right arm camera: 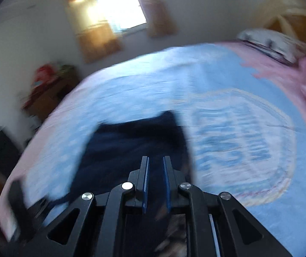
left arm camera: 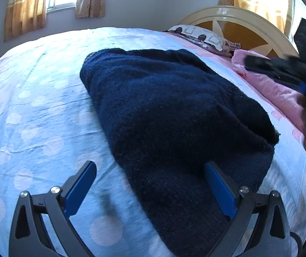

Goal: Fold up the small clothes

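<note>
The left gripper (left arm camera: pixel 150 184) stands wide apart over the near end of the sweater (left arm camera: pixel 170 115), one blue pad (left arm camera: pixel 80 190) above the sheet (left arm camera: pixel 35 107) and the other above the knit, pressing on nothing. The right gripper (right arm camera: pixel 156 180) has its jaws nearly together with a narrow gap; dark knit shows between them, but blur hides whether the pads press it. The navy sweater (right arm camera: pixel 131 141) lies folded on the pale blue sheet (right arm camera: pixel 227 128), near the bed's middle. Beyond it are a pink blanket (left arm camera: pixel 268 85), a patterned pillow (left arm camera: pixel 204 36), the headboard (left arm camera: pixel 238 21) and curtained windows.
</note>
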Tool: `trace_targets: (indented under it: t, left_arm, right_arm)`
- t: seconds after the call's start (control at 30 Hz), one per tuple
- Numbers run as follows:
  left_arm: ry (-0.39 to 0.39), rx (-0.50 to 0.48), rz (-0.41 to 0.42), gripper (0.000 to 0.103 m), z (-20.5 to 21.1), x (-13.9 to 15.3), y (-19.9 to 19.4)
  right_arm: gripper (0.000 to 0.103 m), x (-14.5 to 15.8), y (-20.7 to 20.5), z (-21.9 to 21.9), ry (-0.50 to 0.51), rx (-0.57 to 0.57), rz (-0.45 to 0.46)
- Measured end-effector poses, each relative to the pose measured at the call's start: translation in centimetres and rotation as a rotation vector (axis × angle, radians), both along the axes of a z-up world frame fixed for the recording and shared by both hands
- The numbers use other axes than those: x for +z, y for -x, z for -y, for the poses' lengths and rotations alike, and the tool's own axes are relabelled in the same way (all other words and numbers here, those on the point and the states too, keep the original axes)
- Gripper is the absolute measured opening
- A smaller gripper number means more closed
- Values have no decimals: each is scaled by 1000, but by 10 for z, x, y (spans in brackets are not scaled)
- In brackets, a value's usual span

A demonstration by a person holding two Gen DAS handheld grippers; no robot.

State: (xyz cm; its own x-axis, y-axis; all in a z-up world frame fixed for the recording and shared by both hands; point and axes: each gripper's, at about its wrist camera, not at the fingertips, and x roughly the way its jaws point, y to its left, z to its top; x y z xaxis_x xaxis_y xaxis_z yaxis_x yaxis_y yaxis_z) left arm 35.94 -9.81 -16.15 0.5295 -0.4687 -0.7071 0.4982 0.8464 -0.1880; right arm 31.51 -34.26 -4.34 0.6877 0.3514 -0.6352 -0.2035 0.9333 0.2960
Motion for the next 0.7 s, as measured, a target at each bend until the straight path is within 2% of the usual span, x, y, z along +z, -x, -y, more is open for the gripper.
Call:
trace_targets:
  t: [0.03,0.07,0.1,0.17,0.23,0.3,0.37,0.4,0.5,0.6,0.7]
  left_arm:
    - [-2,0,0,103,0,0,0]
    - [-3,-2,-2,103,-1,-1,1]
    - [-3,-3,-6,103,-1,-1,1]
    - [2,-2,-19,103,-2,-2,0]
    - [7,-1,-31,103,-2,-3,-2]
    - [6,-1,-40,103,-4,-5,-3]
    - [2,-3,-44,103,-3,-5,-3]
    - [-1,-4,-42,103,-3,-5,-2]
    - [-7,-4,-38,103,-3,-5,0]
    - [-5,-2,-44,103,-4,-5,0]
    - [-2,5,-49,103,-5,-6,-1]
  right_arm:
    - [36,-4,5,-6,0,38,-23]
    - [62,-13,11,-14,15,68,-61]
    - [67,-19,14,-16,31,78,-85]
    - [67,-33,17,-13,53,68,-130]
    - [66,-47,15,6,20,5,-172]
    - [53,-58,10,29,-45,-62,-217]
    - [51,-65,10,44,-107,-77,-235]
    - [50,-67,9,48,-126,-72,-236]
    - [50,-68,12,46,-97,-54,-215]
    - [50,-69,16,54,-155,-72,-206]
    - [51,-54,28,43,-97,-81,-152]
